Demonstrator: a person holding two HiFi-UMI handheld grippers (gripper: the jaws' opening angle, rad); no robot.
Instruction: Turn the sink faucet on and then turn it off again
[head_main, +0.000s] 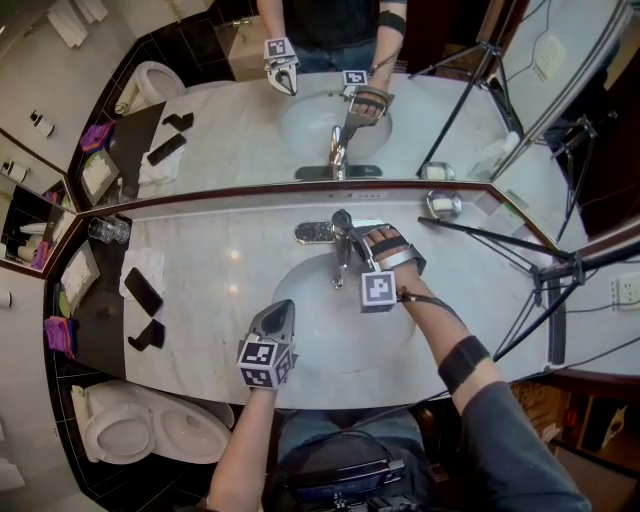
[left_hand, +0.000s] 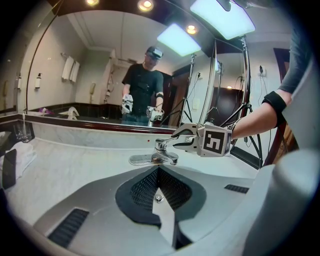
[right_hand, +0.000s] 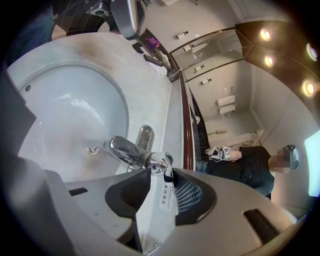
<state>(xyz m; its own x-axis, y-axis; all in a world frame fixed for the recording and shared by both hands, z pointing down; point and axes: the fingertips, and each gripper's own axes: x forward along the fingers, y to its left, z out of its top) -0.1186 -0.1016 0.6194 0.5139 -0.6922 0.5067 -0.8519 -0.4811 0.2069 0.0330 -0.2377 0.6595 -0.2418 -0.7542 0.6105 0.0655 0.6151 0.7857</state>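
Note:
A chrome faucet (head_main: 341, 262) stands behind the white basin (head_main: 300, 295), under the mirror. My right gripper (head_main: 352, 240) reaches in from the right and is shut on the faucet's lever handle (right_hand: 159, 164), which lies between its pads with a white printed tag hanging from it. The spout (right_hand: 125, 149) points over the wet basin (right_hand: 65, 110); I see no stream of water. In the left gripper view the right gripper (left_hand: 176, 140) sits on the handle above the faucet (left_hand: 159, 152). My left gripper (head_main: 283, 308) hangs over the basin's front rim, jaws together, holding nothing.
The marble counter (head_main: 220, 250) carries a black phone (head_main: 143, 290) on a white towel, a glass (head_main: 108, 230) at the back left and a soap dish (head_main: 443, 205) at the back right. Tripod legs (head_main: 500, 240) cross the counter's right end. A toilet (head_main: 120, 430) stands lower left.

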